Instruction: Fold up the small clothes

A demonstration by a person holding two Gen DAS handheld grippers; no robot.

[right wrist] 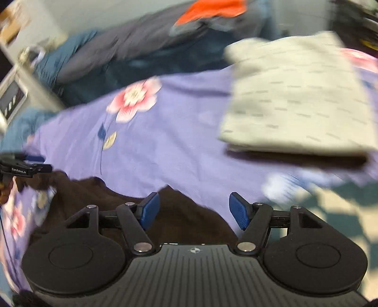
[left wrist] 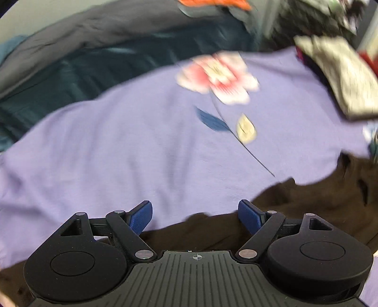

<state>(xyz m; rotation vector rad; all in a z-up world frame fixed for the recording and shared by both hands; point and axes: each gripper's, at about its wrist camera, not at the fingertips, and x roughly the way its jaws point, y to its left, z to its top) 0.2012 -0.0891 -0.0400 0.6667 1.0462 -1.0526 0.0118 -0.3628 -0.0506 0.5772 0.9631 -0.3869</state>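
A dark brown garment [left wrist: 307, 207] lies on a purple flowered bedsheet [left wrist: 118, 146]; in the right wrist view the brown garment [right wrist: 184, 219] lies just under the fingers. My left gripper [left wrist: 195, 215] is open and empty, just above the garment's edge. My right gripper [right wrist: 193, 210] is open and empty over the same garment. The left gripper also shows at the left edge of the right wrist view [right wrist: 21, 165], next to the garment's far corner. Both views are blurred by motion.
A folded pale speckled cloth [right wrist: 295, 99] lies on the sheet at the right, also seen in the left wrist view [left wrist: 342, 75]. A grey and teal blanket [left wrist: 106, 47] with an orange cloth [right wrist: 212, 9] lies at the back. A checked teal cloth [right wrist: 330, 207] is at right.
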